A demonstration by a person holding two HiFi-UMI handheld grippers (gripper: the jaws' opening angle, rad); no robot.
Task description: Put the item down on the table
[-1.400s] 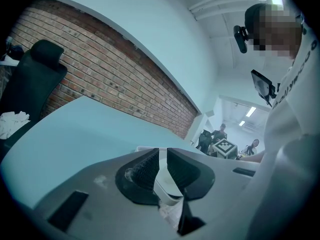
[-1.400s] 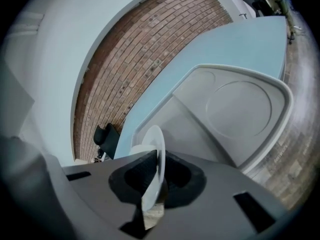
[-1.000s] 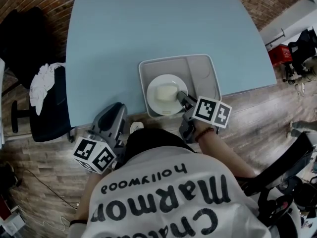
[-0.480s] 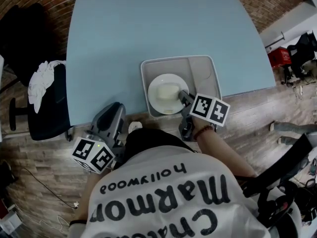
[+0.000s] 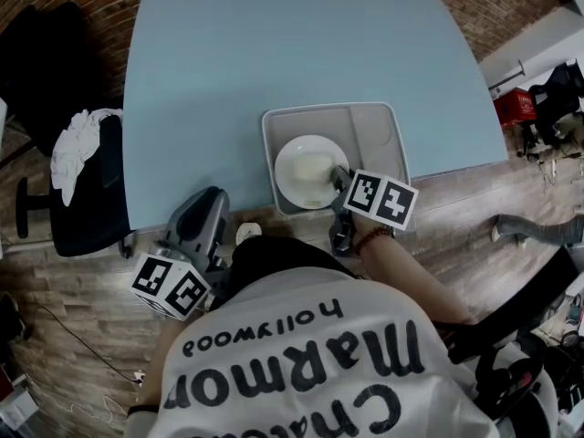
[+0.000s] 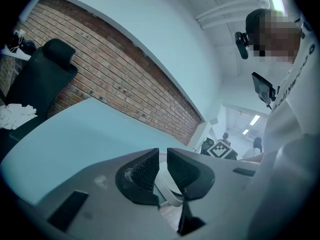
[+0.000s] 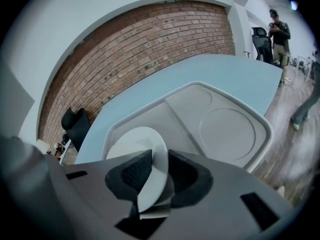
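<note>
A white plate (image 5: 308, 170) lies in the left compartment of a grey tray (image 5: 383, 126), which rests at the near edge of the light blue table (image 5: 274, 53). My right gripper (image 5: 338, 179) is shut on the plate's near rim. In the right gripper view the plate (image 7: 137, 141) stands edge-on between the jaws of the right gripper (image 7: 156, 169), with the tray (image 7: 220, 129) beyond it. My left gripper (image 5: 212, 201) hangs below the table's near edge, off to the left. Seen from its own camera, the left gripper (image 6: 162, 159) is shut with nothing between its jaws.
A black office chair (image 5: 87, 199) with a white cloth (image 5: 78, 149) on it stands at the table's left side. A small white object (image 5: 248, 233) lies on the wooden floor by the table edge. Red and black gear (image 5: 516, 103) sits on the floor at right.
Hardly anything has moved. My right gripper keeps its hold on the plate's rim and has edged slightly toward the tray. A person's leg has come in at the right edge.
</note>
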